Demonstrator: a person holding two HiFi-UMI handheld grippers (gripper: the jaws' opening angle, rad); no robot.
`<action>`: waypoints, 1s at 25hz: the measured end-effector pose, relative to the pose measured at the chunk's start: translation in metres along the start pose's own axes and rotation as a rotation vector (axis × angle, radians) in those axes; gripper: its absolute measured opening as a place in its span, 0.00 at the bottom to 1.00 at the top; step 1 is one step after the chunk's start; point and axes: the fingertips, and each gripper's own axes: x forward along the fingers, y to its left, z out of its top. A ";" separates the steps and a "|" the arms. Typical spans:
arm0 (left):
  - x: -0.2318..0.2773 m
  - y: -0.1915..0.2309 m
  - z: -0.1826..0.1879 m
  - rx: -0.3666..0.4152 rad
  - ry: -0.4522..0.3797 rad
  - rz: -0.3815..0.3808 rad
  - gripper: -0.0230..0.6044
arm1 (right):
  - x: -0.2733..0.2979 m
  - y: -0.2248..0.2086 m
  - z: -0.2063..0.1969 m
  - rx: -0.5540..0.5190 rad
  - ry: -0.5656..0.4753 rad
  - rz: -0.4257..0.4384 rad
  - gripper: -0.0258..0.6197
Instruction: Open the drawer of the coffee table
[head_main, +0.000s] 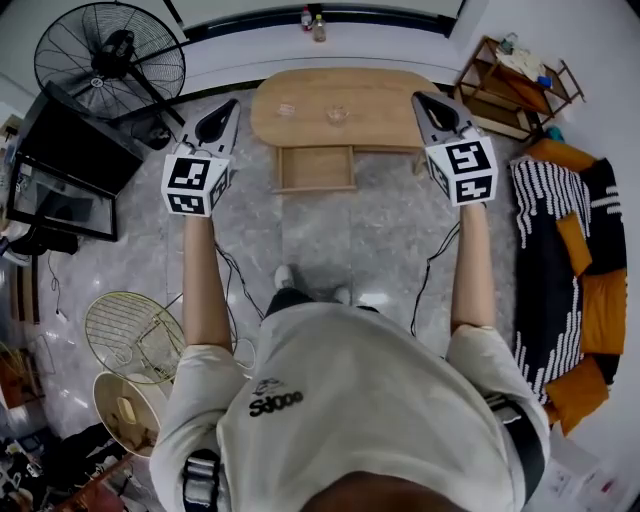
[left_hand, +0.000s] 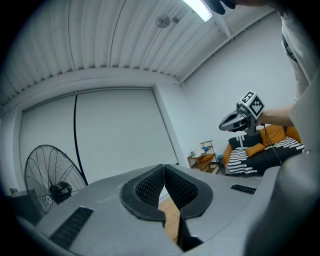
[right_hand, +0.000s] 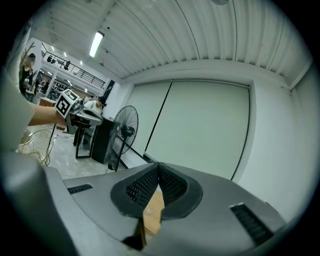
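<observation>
The oval wooden coffee table (head_main: 375, 105) stands ahead of me in the head view. Its drawer (head_main: 315, 168) sticks out from the front edge, pulled toward me. My left gripper (head_main: 229, 104) is held level in the air just left of the table's left end, jaws shut and empty. My right gripper (head_main: 423, 99) hovers over the table's right end, also shut and empty. In the left gripper view the pads (left_hand: 150, 187) meet, and the right gripper (left_hand: 235, 120) shows beyond. In the right gripper view the pads (right_hand: 142, 187) touch, with table wood (right_hand: 152, 215) below.
A black floor fan (head_main: 110, 60) and a black stand (head_main: 65, 165) are at the left. A wooden shelf (head_main: 515, 85) and a sofa with a striped blanket (head_main: 560, 260) are at the right. A wire basket (head_main: 135, 335) and cables lie on the floor. Two small items (head_main: 338, 115) sit on the tabletop.
</observation>
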 end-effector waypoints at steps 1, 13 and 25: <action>-0.004 -0.002 0.001 -0.002 -0.002 0.000 0.07 | -0.003 0.001 0.002 0.001 -0.004 0.001 0.05; -0.053 0.023 -0.010 -0.041 0.007 0.023 0.07 | -0.004 0.038 0.037 0.011 -0.044 -0.008 0.05; -0.086 0.070 -0.003 -0.008 -0.023 -0.003 0.07 | -0.001 0.073 0.084 0.036 -0.079 -0.066 0.05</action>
